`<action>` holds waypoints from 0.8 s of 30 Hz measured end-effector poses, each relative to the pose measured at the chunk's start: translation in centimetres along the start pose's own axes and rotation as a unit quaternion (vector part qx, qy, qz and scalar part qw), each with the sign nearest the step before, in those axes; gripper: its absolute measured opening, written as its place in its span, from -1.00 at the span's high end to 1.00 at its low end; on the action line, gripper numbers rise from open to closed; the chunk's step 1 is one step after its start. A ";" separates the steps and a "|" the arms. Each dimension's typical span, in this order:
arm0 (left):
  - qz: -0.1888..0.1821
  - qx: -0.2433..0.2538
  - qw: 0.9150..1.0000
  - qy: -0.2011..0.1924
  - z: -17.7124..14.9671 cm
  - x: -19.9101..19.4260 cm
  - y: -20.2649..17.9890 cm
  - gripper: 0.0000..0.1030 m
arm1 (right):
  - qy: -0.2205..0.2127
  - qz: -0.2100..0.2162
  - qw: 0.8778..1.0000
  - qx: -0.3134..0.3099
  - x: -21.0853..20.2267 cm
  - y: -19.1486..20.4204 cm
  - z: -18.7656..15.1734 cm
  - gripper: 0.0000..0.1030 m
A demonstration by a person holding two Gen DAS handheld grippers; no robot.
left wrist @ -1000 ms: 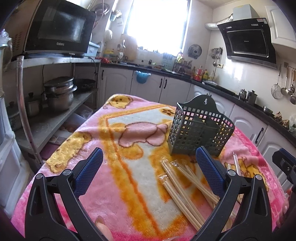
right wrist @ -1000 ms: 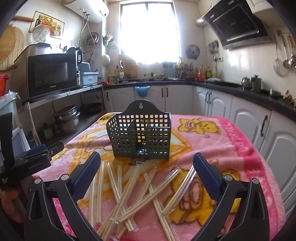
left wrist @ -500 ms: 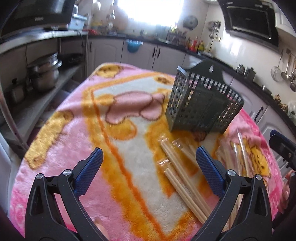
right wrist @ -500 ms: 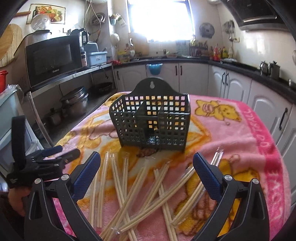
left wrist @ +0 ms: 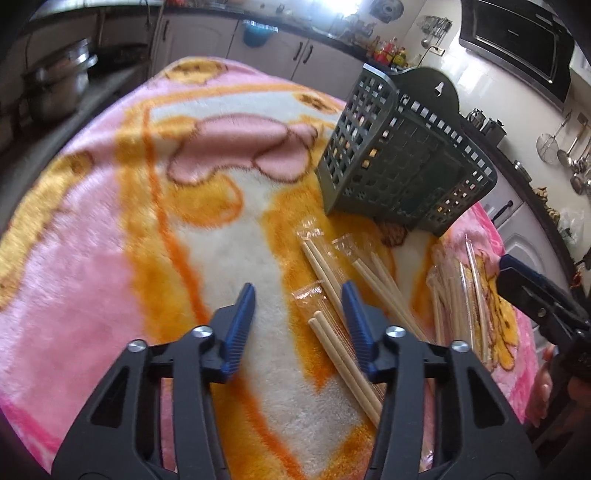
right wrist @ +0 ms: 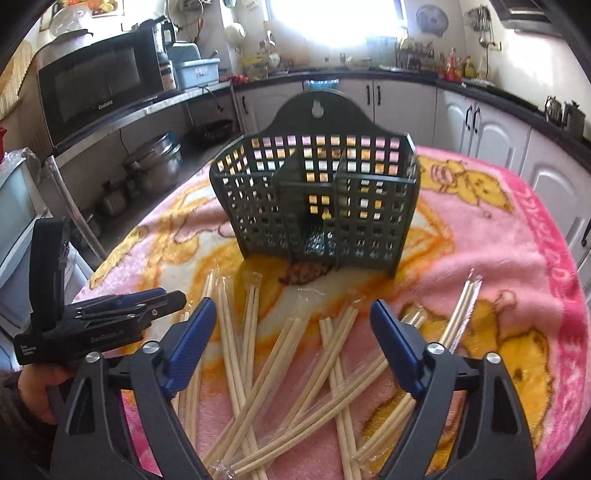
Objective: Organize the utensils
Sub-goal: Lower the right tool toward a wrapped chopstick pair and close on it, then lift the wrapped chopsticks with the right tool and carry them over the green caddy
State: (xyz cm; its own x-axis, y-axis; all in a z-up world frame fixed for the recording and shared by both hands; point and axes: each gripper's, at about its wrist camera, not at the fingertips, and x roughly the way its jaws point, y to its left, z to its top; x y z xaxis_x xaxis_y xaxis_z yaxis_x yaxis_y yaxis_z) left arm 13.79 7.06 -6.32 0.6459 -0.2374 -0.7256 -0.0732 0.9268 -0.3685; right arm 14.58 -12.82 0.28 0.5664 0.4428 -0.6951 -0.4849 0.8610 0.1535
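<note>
Right wrist view: my right tool [right wrist: 291,328] and left tool [left wrist: 298,308] are closing on nothing; wrapped chopsticks [right wrist: 258,373] all lie loose, the basket [right wrist: 317,206] looks empty.

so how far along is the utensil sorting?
Nothing is sorted yet: the green basket looks empty, and the wrapped chopsticks lie scattered on the blanket. In hand: nothing; the left claw is closing beside one pair, the right claw is closing above the pile. All pairs remain.

Bright window [right wrist: 332,22], white cabinets [right wrist: 476,122], microwave [right wrist: 99,88]
</note>
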 end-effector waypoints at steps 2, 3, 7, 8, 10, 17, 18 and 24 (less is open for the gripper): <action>-0.003 -0.003 1.000 0.004 0.0 0.4 0.1 0.48 | 0.008 0.007 1.000 0.002 0.4 -0.1 0.0 -0.45; -0.002 -0.003 1.000 0.006 0.0 0.7 0.1 0.50 | 0.013 0.011 1.000 0.005 0.7 -0.1 0.0 -0.41; -0.005 -0.004 1.000 0.007 0.0 0.9 0.4 0.76 | 0.027 0.026 0.999 0.011 1.3 -0.2 0.1 -0.31; -0.007 -0.005 1.000 0.009 0.1 1.0 0.5 0.81 | 0.031 0.028 0.999 0.011 1.6 -0.2 0.2 -0.30; -0.010 -0.009 1.000 0.010 0.1 1.1 0.8 0.87 | 0.044 0.034 0.998 0.015 2.4 -0.3 0.2 -0.15; -0.023 -0.020 0.999 0.014 0.4 0.9 2.1 0.96 | 0.080 0.039 0.995 0.044 4.4 -0.9 0.2 -0.06; -0.024 -0.023 0.999 0.013 0.5 0.7 2.3 0.97 | 0.086 0.044 0.994 0.052 4.6 -1.2 0.1 -0.03; -0.019 -0.031 0.999 0.008 0.8 -0.1 3.5 0.98 | 0.106 0.060 0.989 0.080 5.6 -2.0 -0.1 0.30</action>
State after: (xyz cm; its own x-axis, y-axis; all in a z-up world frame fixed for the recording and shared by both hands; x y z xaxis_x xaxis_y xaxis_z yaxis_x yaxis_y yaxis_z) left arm 14.11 10.56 -7.04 0.6368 -0.2764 -0.7198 -0.0967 0.8976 -0.4302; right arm 18.68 -12.08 -3.96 0.3506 0.4970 -0.7937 -0.4184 0.8414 0.3421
